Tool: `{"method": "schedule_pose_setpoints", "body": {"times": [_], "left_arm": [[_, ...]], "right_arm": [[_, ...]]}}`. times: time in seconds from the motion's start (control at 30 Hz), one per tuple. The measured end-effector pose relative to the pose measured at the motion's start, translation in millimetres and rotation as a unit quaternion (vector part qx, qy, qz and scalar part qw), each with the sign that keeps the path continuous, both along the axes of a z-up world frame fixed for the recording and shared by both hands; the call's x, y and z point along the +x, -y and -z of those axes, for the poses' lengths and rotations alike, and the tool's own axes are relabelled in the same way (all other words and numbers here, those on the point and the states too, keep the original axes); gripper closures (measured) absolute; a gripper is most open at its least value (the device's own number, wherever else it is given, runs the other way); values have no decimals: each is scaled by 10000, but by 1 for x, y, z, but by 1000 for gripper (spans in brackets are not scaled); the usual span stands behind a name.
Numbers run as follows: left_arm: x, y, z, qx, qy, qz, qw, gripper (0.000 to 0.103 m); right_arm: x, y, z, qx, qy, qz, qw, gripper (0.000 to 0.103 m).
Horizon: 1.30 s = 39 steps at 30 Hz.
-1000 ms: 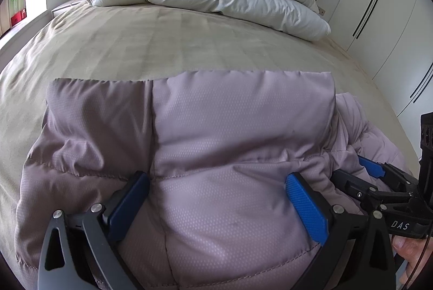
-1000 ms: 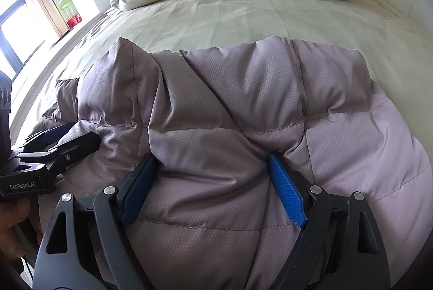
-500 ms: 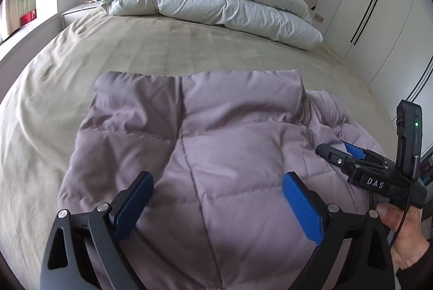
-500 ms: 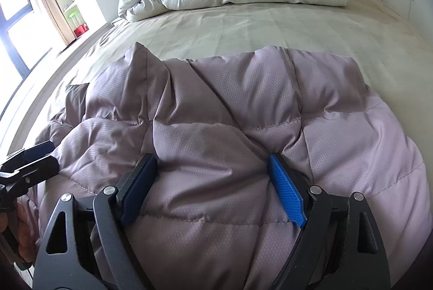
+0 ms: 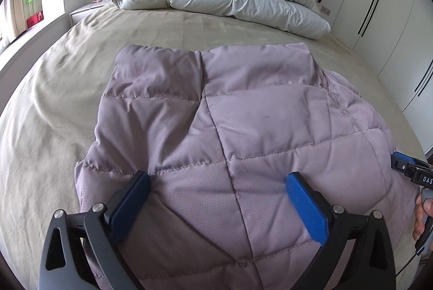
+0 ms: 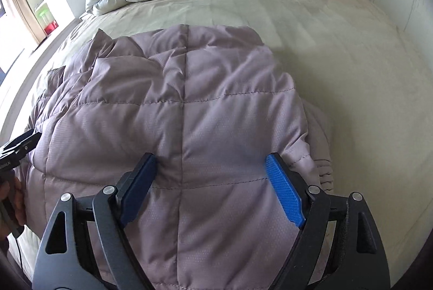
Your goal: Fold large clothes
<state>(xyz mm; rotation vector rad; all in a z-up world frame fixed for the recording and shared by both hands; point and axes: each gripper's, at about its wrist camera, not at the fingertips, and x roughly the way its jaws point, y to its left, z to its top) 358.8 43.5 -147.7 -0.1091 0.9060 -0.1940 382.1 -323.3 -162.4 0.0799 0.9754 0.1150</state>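
Both hand-held grippers, left [image 5: 217, 196] and right [image 6: 209, 180], backed off, jaws apart above the puffy quilted mauve jacket [image 5: 243, 127], which looks flatter now.

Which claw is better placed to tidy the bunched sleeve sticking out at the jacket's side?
Right, probably. The right claw hovers open over the mauve quilted puffer jacket, beside the bunched sleeve. The left claw sits over the opposite half.
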Motion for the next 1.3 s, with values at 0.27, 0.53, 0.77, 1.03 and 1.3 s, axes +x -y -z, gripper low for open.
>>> {"method": "schedule_pose_setpoints", "body": {"times": [0.27,0.53,0.77,1.03,1.3], "left_arm": [[19,0,10,-197,-20,114,9997,0],[35,-2,21,-322,52,130,9994,0],[35,0,17,-274,-22,82,9996,0],[-19,-11,-35,-213,79,-142,9996,7],[-19,1,-13,246,-145,122,9995,4]], "right_arm": [[-6,19,27,370,392,-100,9985,17],[-13,23,44,504,686,-124,9963,17],[-14,12,42,315,795,-64,9963,17],[-26,-28,-33,363,935,-65,9949,16],[6,-128,-23,-352,246,-908,9949,28]]}}
